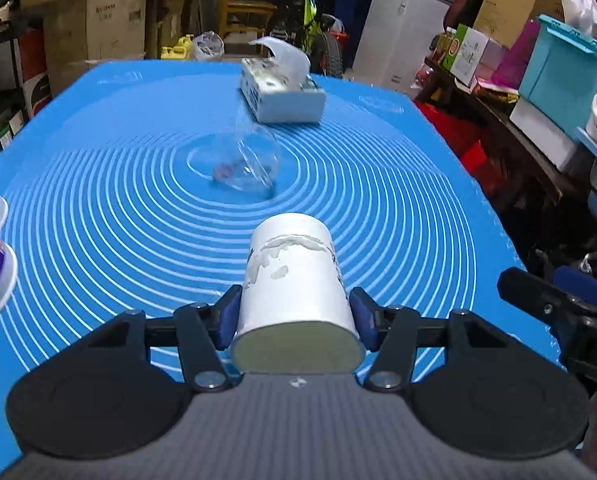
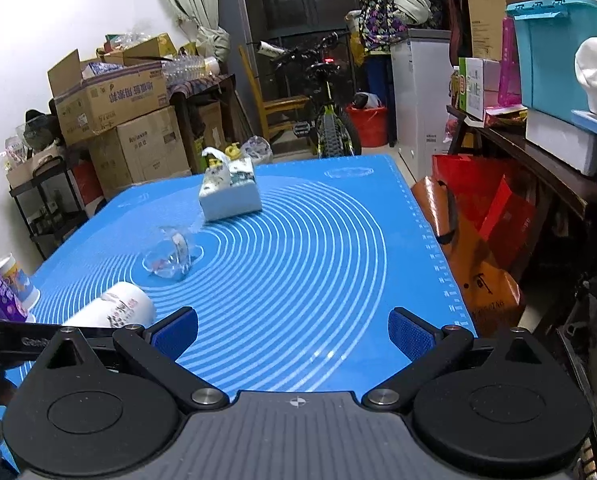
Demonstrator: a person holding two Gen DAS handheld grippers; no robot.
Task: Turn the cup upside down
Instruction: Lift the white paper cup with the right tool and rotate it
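Two blue pads of the left gripper (image 1: pixel 296 322) clamp the white cup (image 1: pixel 294 280) near its wide rim, a side hold that lets the wrist roll it over. The cup lies level above the mat's (image 1: pixel 378 208) near edge, long axis toward 12 o'clock, base ahead, mouth facing the camera. The right gripper (image 2: pixel 294 330) hangs empty, jaws wide apart.

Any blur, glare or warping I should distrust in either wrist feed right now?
Left wrist: the clear glass bowl and tissue box look smeared; white cup is sharp. Right wrist: fisheye bends the blue mat edges; the bowl is faint, mostly reflections.
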